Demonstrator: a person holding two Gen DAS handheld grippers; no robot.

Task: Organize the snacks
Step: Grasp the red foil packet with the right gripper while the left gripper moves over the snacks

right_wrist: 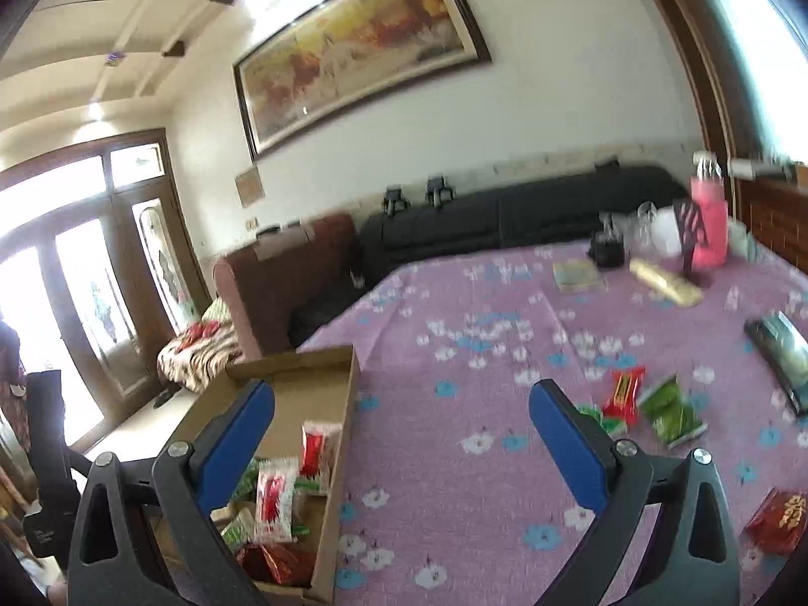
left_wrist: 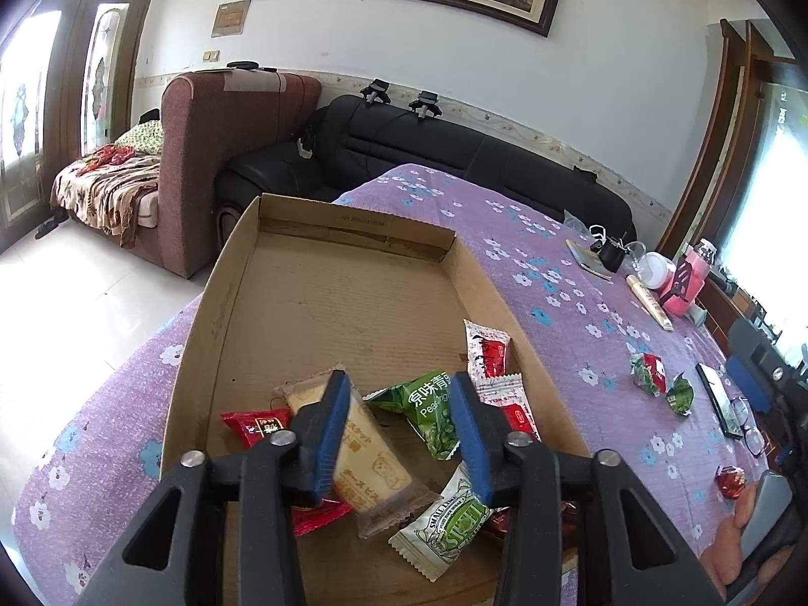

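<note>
A shallow cardboard box (left_wrist: 242, 272) lies on the purple flowered tablecloth (left_wrist: 555, 272). In its near end lie several snacks: a tan biscuit packet (left_wrist: 368, 454), a green pea packet (left_wrist: 429, 409), two red-and-white sachets (left_wrist: 485, 348), a red packet (left_wrist: 255, 424) and a white-and-green packet (left_wrist: 449, 520). My left gripper (left_wrist: 401, 384) hovers over them, open, with its left finger overlapping the biscuit packet but no pad pressing on it. My right gripper (right_wrist: 404, 394) stands wide open and empty over the cloth, right of the box (right_wrist: 348, 404). Loose on the cloth are a red packet (right_wrist: 623, 394) and a green packet (right_wrist: 671, 411).
A dark phone (right_wrist: 777, 353), glasses (left_wrist: 747, 424), a pink bottle (right_wrist: 709, 227), a tan tube (right_wrist: 666, 280) and a small black pot (right_wrist: 608, 250) sit along the table's right and far side. Another red packet (right_wrist: 777, 520) lies near right. A black sofa (left_wrist: 454, 151) stands behind.
</note>
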